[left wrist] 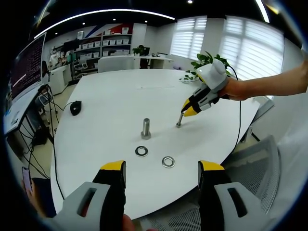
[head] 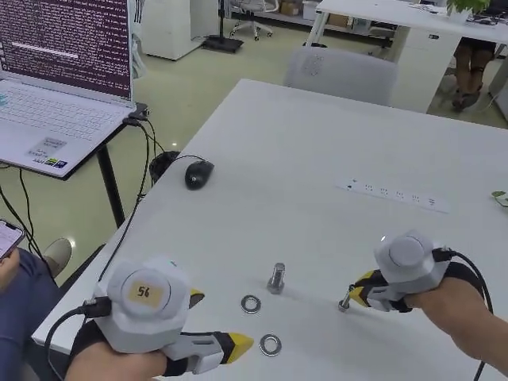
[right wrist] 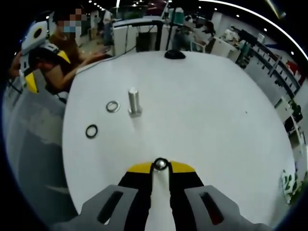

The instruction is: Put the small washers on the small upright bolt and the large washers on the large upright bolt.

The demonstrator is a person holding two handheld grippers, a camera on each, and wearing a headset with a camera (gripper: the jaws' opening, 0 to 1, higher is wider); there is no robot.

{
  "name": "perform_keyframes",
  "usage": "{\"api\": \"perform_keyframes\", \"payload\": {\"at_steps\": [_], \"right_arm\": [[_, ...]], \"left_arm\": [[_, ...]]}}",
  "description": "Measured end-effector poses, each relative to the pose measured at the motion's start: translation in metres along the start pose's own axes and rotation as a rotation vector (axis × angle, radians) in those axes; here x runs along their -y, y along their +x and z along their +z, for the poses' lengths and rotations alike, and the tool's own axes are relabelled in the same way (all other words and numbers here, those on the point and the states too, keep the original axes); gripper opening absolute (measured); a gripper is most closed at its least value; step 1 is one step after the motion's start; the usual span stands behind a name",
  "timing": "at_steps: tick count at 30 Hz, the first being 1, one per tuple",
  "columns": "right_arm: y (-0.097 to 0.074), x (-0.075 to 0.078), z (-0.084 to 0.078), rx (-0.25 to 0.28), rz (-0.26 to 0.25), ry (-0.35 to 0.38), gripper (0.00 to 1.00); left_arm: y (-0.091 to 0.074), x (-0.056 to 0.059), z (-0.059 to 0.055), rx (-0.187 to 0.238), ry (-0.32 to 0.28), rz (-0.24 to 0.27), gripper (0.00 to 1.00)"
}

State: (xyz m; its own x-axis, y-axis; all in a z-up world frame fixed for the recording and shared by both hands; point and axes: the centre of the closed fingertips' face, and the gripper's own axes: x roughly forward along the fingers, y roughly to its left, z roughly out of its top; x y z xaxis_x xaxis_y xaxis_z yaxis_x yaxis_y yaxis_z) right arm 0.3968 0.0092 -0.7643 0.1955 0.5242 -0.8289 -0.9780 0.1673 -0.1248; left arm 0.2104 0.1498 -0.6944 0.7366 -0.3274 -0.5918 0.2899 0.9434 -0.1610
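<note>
The large bolt (head: 276, 278) (left wrist: 146, 128) (right wrist: 134, 102) stands upright on the white table (head: 317, 175). Two steel washers lie flat near it: one washer (head: 251, 303) (left wrist: 141, 151) (right wrist: 112, 106) close beside the bolt, the other washer (head: 271, 344) (left wrist: 168, 161) (right wrist: 91, 130) nearer the table's front edge. My left gripper (head: 218, 321) (left wrist: 162, 167) is open just short of the washers, with nothing between its jaws. The small bolt (head: 344, 303) (left wrist: 179, 122) (right wrist: 160, 164) stands on the table to the right, and my right gripper (head: 354, 294) (right wrist: 160, 168) is shut on its top.
A black mouse (head: 198, 173) with its cable lies at the table's left edge. A white power strip (head: 397, 194) sits at the far right. An open laptop (head: 55, 87) stands on a side stand to the left, and a grey chair (head: 341, 73) is behind the table.
</note>
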Motion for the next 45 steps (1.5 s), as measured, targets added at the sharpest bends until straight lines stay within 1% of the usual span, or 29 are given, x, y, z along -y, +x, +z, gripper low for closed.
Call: {"api": "perform_keyframes", "payload": {"at_steps": [22,26,32,33,36,39,43,45], "right_arm": [[0.007,0.0,-0.003,-0.053,0.017,-0.013,0.13],[0.011,-0.002,-0.007,-0.073,0.023,-0.021,0.13],[0.023,-0.003,-0.015,-0.102,0.031,-0.02,0.13],[0.028,-0.003,-0.018,-0.109,0.033,-0.018,0.13],[0.032,-0.005,-0.022,-0.123,0.035,-0.02,0.13],[0.038,-0.004,-0.026,-0.135,0.041,0.001,0.13],[0.04,-0.004,-0.028,-0.144,0.038,0.005,0.14],[0.04,-0.003,-0.027,-0.138,0.032,0.011,0.14]], "left_arm": [[0.001,0.001,-0.001,-0.003,-0.002,-0.002,0.6],[0.001,0.001,-0.002,-0.005,-0.002,-0.002,0.6],[0.0,0.0,-0.001,-0.004,-0.001,0.0,0.6],[0.0,-0.001,-0.001,-0.004,-0.001,0.002,0.6],[-0.002,-0.002,-0.001,-0.004,-0.003,0.004,0.6],[-0.002,-0.003,-0.001,-0.008,-0.002,0.007,0.6],[-0.002,-0.003,-0.001,-0.008,-0.004,0.01,0.6],[-0.002,-0.004,-0.001,-0.009,-0.004,0.011,0.59]]}}
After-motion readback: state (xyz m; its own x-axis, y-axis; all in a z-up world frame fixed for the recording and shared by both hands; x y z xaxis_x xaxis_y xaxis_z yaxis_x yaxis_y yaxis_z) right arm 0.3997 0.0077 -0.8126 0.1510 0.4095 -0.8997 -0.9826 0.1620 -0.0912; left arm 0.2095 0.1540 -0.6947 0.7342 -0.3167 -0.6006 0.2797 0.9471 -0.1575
